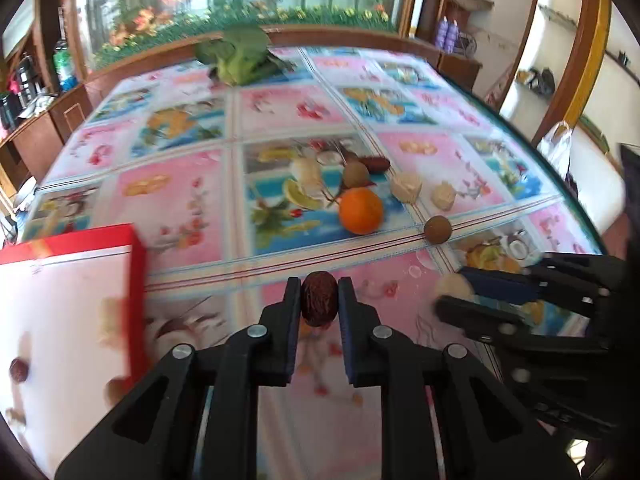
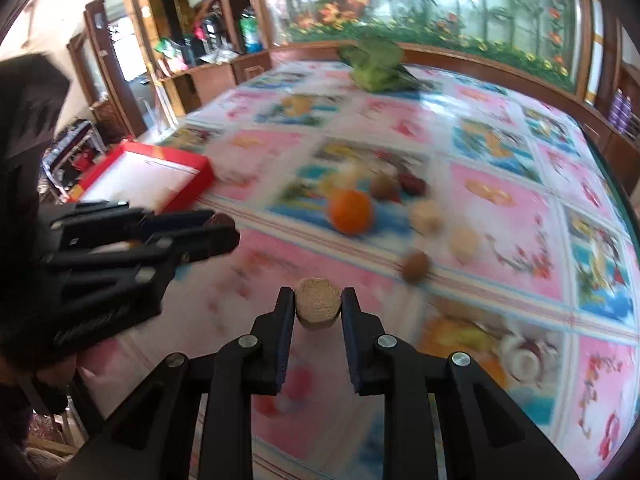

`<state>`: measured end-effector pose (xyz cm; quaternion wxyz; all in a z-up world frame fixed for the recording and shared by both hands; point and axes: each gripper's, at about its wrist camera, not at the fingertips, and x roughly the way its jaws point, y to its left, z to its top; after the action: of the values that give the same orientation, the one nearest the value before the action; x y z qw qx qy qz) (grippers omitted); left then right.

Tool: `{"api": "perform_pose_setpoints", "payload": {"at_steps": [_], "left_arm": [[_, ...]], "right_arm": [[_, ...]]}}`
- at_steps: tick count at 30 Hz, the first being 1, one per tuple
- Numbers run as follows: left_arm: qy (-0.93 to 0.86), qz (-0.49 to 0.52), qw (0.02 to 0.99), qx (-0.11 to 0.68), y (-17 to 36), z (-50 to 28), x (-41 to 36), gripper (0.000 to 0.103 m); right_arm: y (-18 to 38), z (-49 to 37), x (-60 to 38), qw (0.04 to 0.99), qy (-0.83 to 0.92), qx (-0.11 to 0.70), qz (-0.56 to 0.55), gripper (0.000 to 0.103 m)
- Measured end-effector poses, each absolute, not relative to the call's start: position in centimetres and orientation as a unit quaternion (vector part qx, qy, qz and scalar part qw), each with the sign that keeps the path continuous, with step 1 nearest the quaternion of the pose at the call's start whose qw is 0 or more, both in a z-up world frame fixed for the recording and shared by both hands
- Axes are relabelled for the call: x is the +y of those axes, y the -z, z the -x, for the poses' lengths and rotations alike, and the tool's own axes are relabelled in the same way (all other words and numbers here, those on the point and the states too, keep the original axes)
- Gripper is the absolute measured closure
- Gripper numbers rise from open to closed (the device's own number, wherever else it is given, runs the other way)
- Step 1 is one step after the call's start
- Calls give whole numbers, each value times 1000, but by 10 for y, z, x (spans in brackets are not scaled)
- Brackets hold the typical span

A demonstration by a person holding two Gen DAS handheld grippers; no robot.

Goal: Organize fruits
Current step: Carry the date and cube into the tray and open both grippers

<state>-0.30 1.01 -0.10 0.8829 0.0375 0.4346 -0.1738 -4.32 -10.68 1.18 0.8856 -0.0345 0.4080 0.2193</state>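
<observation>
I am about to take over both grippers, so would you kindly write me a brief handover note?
Left gripper: shut on a dark red wrinkled date.
Right gripper: shut on a pale tan round fruit.
Red-rimmed white box: at the table's left, a few small fruits already inside.
Left on the tablecloth: orange, two brown round fruits, two pale pieces, another dark red date.

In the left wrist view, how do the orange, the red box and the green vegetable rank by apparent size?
1. red box, although it is nearest the camera and cut off by the frame
2. green vegetable, far away at the table's back
3. orange
</observation>
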Motion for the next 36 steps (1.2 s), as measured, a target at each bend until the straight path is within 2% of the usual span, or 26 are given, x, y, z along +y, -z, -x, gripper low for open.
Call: {"api": "perform_pose_setpoints", "payload": {"at_steps": [8, 17, 26, 36], "left_arm": [[122, 7, 911, 395, -33, 40, 87, 83], [41, 41, 907, 418, -18, 50, 172, 83], [0, 55, 892, 448, 8, 60, 203, 83], [-21, 52, 890, 452, 11, 59, 210, 82]], "right_arm": [[-23, 28, -15, 867, -295, 400, 39, 81], [-7, 30, 55, 834, -350, 423, 56, 81], [8, 27, 85, 822, -350, 442, 86, 80], [7, 22, 81, 824, -340, 447, 77, 79]]}}
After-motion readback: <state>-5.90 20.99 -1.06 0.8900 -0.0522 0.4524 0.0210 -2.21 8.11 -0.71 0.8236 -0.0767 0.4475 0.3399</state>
